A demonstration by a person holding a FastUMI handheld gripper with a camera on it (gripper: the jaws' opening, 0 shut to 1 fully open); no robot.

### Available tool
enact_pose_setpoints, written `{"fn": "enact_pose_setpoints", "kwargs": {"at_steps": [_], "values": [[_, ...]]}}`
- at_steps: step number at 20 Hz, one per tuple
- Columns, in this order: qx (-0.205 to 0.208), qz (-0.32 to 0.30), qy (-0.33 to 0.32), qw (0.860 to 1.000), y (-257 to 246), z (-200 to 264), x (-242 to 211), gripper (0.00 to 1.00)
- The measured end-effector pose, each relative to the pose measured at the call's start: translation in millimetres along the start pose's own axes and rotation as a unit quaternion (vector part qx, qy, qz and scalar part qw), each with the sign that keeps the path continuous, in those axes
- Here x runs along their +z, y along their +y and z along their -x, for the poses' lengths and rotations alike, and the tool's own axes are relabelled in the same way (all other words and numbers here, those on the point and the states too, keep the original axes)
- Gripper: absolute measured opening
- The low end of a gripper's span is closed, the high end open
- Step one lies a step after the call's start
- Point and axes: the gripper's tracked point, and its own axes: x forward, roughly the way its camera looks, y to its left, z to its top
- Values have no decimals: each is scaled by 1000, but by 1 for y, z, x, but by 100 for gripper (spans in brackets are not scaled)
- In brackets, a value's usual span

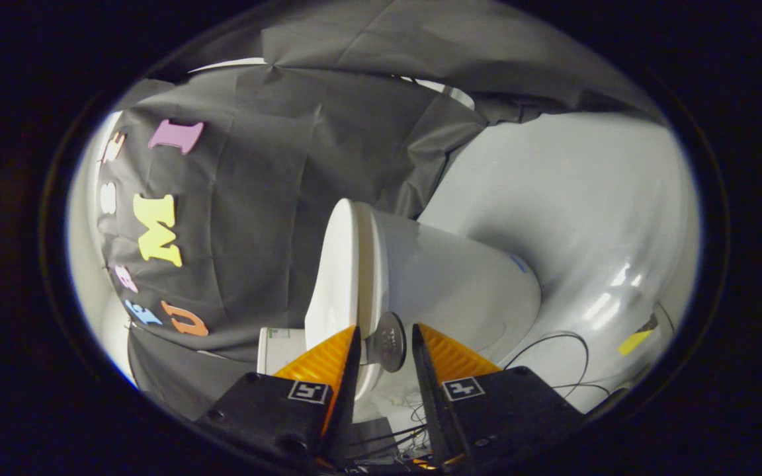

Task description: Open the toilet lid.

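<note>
- The gripper (384, 340), rolled sideways, has its two fingers spread apart, pressing on nothing.
- The white oval plastic toilet lid (336, 271) lies closed on the white ceramic toilet bowl (454, 277), its front rim just ahead of one finger.
- A round grey disc (386, 342) on the bowl's side sits between the fingertips.
- Thin black cables (553, 350) trail over the glossy white floor (573, 192) beside the bowl.

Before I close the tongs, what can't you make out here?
- Whether the tongs touch the toilet lid: its front edge and the round grey tab sit in the gap, but contact is unclear.
- What the tab is fixed to: the left finger hides that edge.
- The hinge: the toilet body blocks it.
- The small box beside the toilet: half hidden, too small to tell.
</note>
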Motion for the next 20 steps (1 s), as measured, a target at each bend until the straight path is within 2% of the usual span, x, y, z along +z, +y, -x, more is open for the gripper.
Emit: {"fn": "enact_pose_setpoints", "kwargs": {"at_steps": [2,4,6,9,14,20], "values": [[4,-18,-2,1000,-4,-1,0,37],[25,-49,5,998,-2,1,0,24],[42,-65,12,997,-1,0,-2,17],[49,-59,23,997,1,-1,-6,13],[35,1,15,999,1,-3,-3,5],[10,25,9,1000,13,-7,-3,3]]}}
